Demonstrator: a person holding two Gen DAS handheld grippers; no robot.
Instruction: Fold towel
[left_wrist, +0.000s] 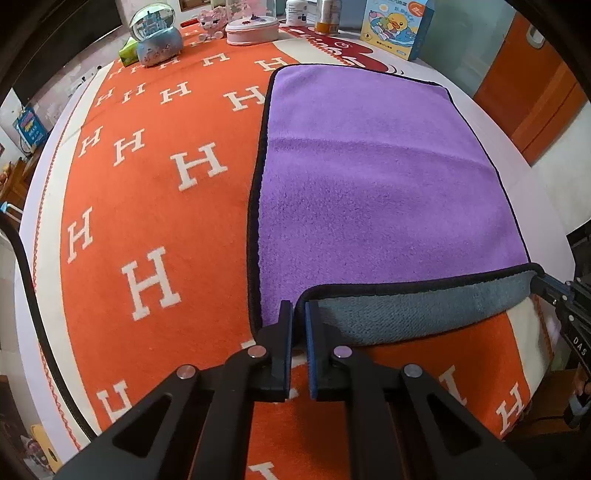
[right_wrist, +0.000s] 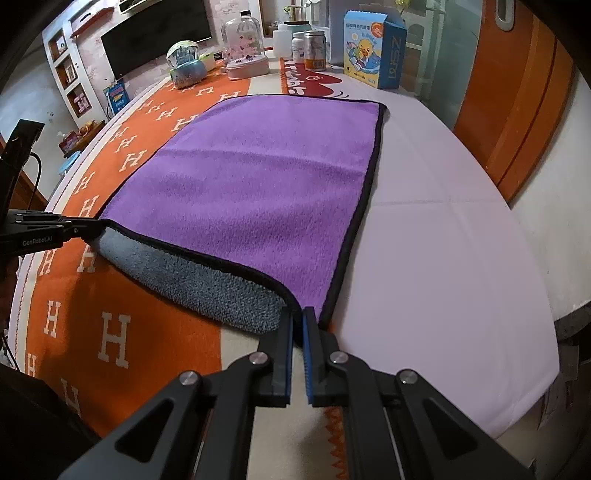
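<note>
Two tools grip the near edge of the purple towel (left_wrist: 376, 177), one at each near corner. In the left wrist view we see the left tool (left_wrist: 299, 314) at the lower centre of the frame, its jaws nearly together and pinching the towel's black-trimmed corner, lifted so the grey underside shows. The right tool (left_wrist: 550, 291) enters that view from the right edge, level with the raised hem; white letters on its body seem to read "DAS", though they are small. In the right wrist view the right tool (right_wrist: 298, 315) sits at the lower centre, jaws likewise almost closed on the other near corner, and the left tool (right_wrist: 74, 227) reaches in from the left edge, marked "GenRobot.AI". Between them the near hem hangs in a shallow curve above the bench (right_wrist: 443, 258), while the rest of the towel lies flat, partly on an orange cloth (left_wrist: 147, 184) patterned with white "H" letters. At the upper right of that view stands a blue box (right_wrist: 373, 48) with a yellow duck and the characters "ZSZ61" on its side.
</note>
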